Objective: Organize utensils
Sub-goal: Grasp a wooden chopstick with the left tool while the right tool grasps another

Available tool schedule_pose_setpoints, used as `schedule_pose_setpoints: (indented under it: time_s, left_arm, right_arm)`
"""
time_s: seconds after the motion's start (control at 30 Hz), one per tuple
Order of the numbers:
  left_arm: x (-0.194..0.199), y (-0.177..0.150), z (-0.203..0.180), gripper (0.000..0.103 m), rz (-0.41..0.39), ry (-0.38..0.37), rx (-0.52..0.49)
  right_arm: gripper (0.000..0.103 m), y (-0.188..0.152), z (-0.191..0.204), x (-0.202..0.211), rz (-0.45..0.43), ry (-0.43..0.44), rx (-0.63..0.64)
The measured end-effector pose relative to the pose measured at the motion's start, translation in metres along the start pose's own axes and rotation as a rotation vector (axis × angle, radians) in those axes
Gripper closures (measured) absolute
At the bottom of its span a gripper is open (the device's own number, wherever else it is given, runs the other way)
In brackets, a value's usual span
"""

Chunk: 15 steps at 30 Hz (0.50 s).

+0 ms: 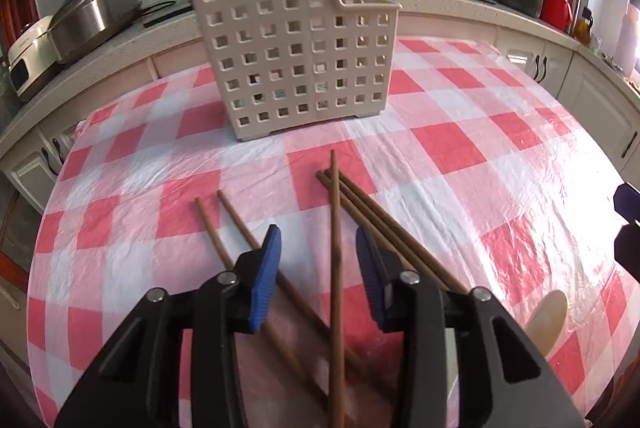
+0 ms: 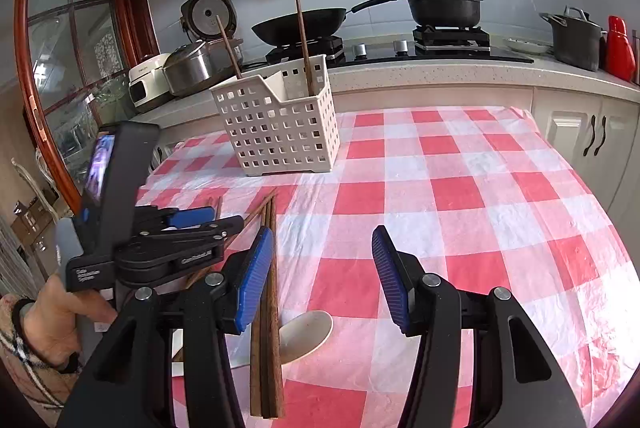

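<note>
1. A surface (image 2: 460,188) draped in a red-and-white checked cloth is shown before a kitchen counter crowded with pots and cookers.
2. A perforated white basket (image 1: 296,56) is seen upright at the far side of the cloth; two chopsticks (image 2: 303,40) are already stood inside it, leaning apart.
3. The left claw (image 1: 318,268) is held wide above loose chopsticks (image 1: 335,248) scattered on the cloth near the basket, one lying between its fingers and none gripped.
4. The right claw (image 2: 322,276) is likewise spread wide and empty, with a bundle of chopsticks (image 2: 267,328) beside its left finger and a pale spoon (image 2: 306,334) just below.
5. The step in hand is judged to be the picking of the centred stick; it is best closed on near mid-length, the crossing neighbours left undisturbed, and carried upright to the basket.
6. The near ends of the sticks are hidden beneath the claws, the spoon's handle is cut off, and the basket's inner dividers are only partly made out.
</note>
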State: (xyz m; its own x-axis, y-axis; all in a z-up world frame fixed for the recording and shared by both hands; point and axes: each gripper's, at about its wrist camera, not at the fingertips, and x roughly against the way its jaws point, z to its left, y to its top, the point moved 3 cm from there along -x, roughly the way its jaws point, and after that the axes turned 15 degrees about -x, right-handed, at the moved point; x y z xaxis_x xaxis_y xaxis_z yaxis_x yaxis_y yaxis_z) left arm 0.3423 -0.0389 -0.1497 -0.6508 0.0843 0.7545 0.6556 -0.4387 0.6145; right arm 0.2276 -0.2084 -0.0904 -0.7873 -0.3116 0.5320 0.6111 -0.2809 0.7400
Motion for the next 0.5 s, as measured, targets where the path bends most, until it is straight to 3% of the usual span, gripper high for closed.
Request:
schedule_pose_setpoints:
  time_s: [0.17, 0.23, 0.33, 0.5]
  left_arm:
    - [-0.019, 0.002, -0.005, 0.084, 0.061, -0.044, -0.012]
    - [-0.019, 0.001, -0.004, 0.097, 0.053, -0.055, -0.010]
    - [-0.012, 0.000, -0.003, 0.097, 0.026, -0.061, -0.001]
    - [0.017, -0.009, 0.002, 0.097, -0.042, -0.071, 0.020]
  right_arm:
    - [0.053, 0.001, -0.002, -0.003, 0.016, -0.010, 0.002]
    - [0.053, 0.001, 0.000, -0.009, 0.041, -0.024, 0.026]
    - [0.056, 0.001, 0.004, -0.019, 0.071, -0.041, 0.056]
    - [0.074, -0.003, 0.012, -0.041, 0.153, -0.047, 0.092]
